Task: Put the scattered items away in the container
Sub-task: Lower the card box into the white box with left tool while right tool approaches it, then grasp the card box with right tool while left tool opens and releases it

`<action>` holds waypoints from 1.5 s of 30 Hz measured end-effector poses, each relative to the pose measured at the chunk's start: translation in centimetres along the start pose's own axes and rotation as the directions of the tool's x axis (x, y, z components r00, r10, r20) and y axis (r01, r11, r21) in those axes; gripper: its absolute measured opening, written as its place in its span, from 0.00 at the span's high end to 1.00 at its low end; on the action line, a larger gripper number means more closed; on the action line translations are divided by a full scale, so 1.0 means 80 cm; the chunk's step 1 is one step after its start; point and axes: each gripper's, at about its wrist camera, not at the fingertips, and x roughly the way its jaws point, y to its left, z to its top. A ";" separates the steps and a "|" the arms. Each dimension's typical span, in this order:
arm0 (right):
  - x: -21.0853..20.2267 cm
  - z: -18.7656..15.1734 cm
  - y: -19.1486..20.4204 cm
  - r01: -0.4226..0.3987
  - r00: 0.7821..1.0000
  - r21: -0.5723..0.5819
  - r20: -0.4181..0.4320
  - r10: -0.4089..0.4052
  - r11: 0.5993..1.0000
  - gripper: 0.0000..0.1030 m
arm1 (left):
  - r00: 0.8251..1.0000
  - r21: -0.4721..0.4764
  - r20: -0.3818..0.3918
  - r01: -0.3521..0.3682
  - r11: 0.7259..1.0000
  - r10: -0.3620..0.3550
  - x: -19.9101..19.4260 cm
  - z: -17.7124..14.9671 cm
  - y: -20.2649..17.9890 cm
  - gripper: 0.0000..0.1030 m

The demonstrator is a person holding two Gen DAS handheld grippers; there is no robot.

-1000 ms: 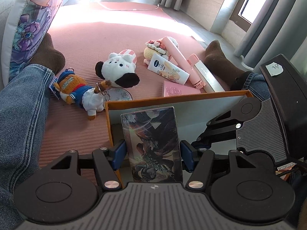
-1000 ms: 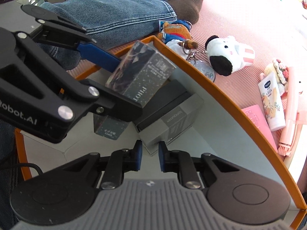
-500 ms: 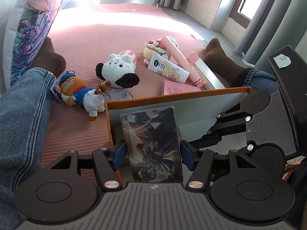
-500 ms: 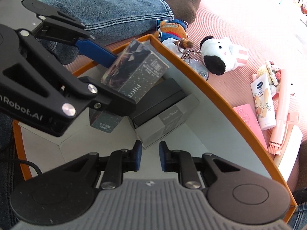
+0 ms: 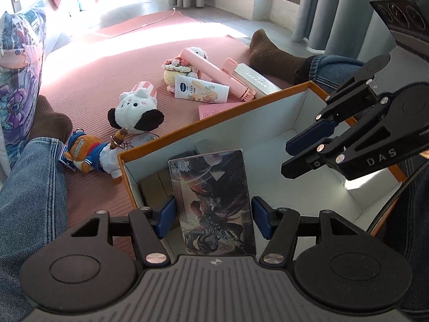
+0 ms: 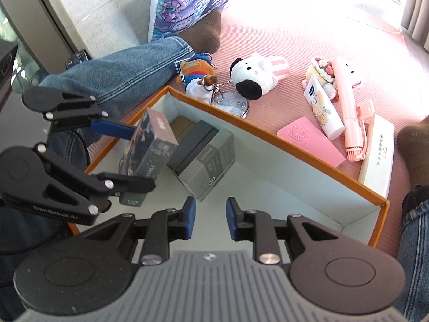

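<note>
My left gripper (image 5: pixel 211 221) is clamped on the dark illustrated box (image 5: pixel 213 204), holding it upright over the near corner of the orange-rimmed container (image 5: pixel 203 126). My right gripper (image 6: pixel 208 216) has just been opening, nothing between its pads (grey box (image 6: pixel 206 162) just ahead). Plush toys (image 5: pixel 135 112) lie beyond the rim.

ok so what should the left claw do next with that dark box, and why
Probably lower it a little and let go. The left claw holds the dark box upright inside the orange-rimmed container, beside the grey box already lying there. The right claw, its jaws just opened and empty, stands clear, so nothing seems to block the drop.
</note>
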 end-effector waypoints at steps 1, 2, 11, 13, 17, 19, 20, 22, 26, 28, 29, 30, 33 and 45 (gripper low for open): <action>-0.004 -0.001 -0.001 -0.011 1.000 0.017 0.009 0.011 1.000 0.72 | 1.000 0.020 -0.006 -0.001 1.000 0.001 0.001 -0.001 -0.005 0.32; -0.008 -0.002 -0.002 -0.019 1.000 0.029 0.018 0.018 0.999 0.72 | 1.000 0.038 -0.012 -0.001 0.999 0.001 0.003 -0.002 -0.010 0.32; -0.025 -0.006 -0.004 -0.111 0.992 0.098 0.074 0.104 0.989 0.66 | 0.999 0.136 -0.037 0.009 0.991 -0.004 0.014 -0.010 -0.042 0.32; -0.023 -0.005 -0.006 -0.134 0.989 0.106 0.073 0.127 0.985 0.64 | 1.000 0.147 -0.023 0.010 0.989 -0.007 0.013 -0.010 -0.045 0.32; -0.014 -0.004 -0.008 -0.150 0.988 0.117 0.058 0.144 0.982 0.61 | 0.999 0.172 0.022 0.040 0.984 -0.045 0.005 -0.009 -0.050 0.32; -0.009 -0.003 -0.010 -0.158 0.987 0.129 0.047 0.153 0.979 0.61 | 0.998 0.180 0.041 0.047 0.982 -0.055 0.002 -0.010 -0.051 0.32; -0.007 -0.003 -0.010 -0.164 0.986 0.134 0.041 0.160 0.977 0.61 | 0.997 0.182 0.046 0.048 0.982 -0.057 0.002 -0.010 -0.052 0.32; -0.003 -0.002 -0.009 -0.174 0.985 0.141 0.029 0.172 0.975 0.61 | 0.997 0.184 0.053 0.048 0.982 -0.059 0.001 -0.010 -0.052 0.32; 0.002 -0.001 -0.003 -0.175 0.984 0.132 0.008 0.176 0.976 0.62 | 0.997 0.186 0.048 0.044 0.982 -0.054 0.003 -0.013 -0.053 0.32; 0.004 -0.001 -0.001 -0.169 0.985 0.124 0.000 0.171 0.978 0.65 | 0.998 0.183 0.036 0.038 0.982 -0.046 0.005 -0.013 -0.052 0.32; 0.005 -0.001 0.000 -0.170 0.985 0.124 -0.001 0.171 0.978 0.66 | 0.999 0.180 0.030 0.038 0.983 -0.044 0.007 -0.013 -0.051 0.32; 0.005 -0.001 0.001 -0.171 0.985 0.124 -0.003 0.173 0.977 0.68 | 0.999 0.171 0.022 0.038 0.984 -0.042 0.009 -0.014 -0.050 0.32; 0.006 -0.001 0.005 -0.179 0.984 0.116 -0.005 0.180 0.977 0.73 | 0.999 0.139 -0.008 0.044 0.989 -0.043 0.016 -0.012 -0.044 0.32; 0.010 -0.008 0.002 -0.136 0.989 0.149 -0.042 0.144 0.979 0.75 | 0.990 0.048 -0.068 0.127 0.991 -0.123 0.023 -0.015 -0.031 0.27</action>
